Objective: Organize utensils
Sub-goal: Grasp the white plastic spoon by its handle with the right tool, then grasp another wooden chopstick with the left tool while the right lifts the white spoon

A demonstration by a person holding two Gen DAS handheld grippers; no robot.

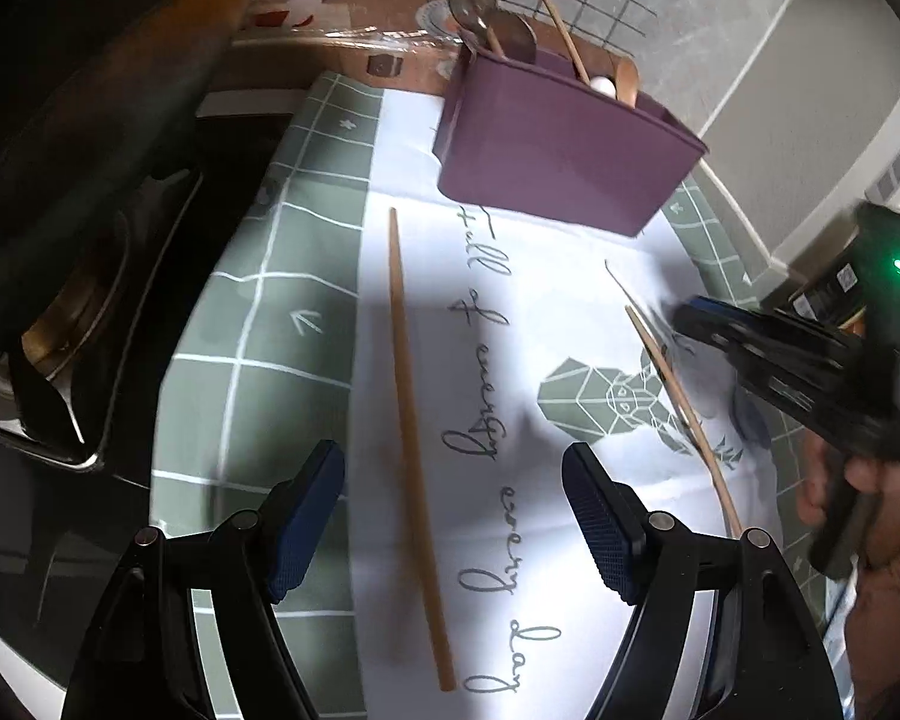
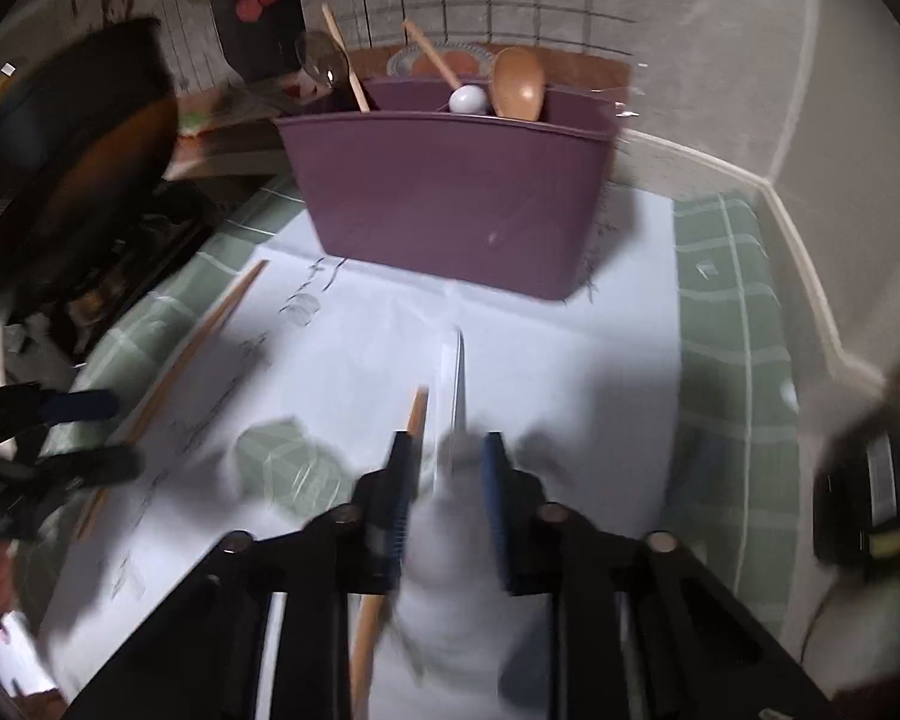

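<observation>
A purple utensil holder [image 1: 564, 144] [image 2: 450, 198] stands at the far end of the cloth with a wooden spoon [image 2: 516, 90] and sticks in it. One wooden chopstick [image 1: 414, 432] [image 2: 192, 348] lies flat on the white cloth, and my left gripper [image 1: 453, 504] [image 2: 99, 435] hovers open above its near half, a finger on each side. A second chopstick [image 1: 684, 408] [image 2: 417, 414] lies to the right. My right gripper [image 2: 447, 480] [image 1: 699, 324] is over it, jaws close together. The stick runs along the left finger, and the gap is wider than the stick. This view is blurred.
A green and white tablecloth [image 1: 270, 330] covers the counter. A black stove with a dark pan [image 1: 90, 276] fills the left side. The wall and its pale skirting [image 2: 810, 276] close off the right. A hand [image 1: 858, 480] holds the right gripper.
</observation>
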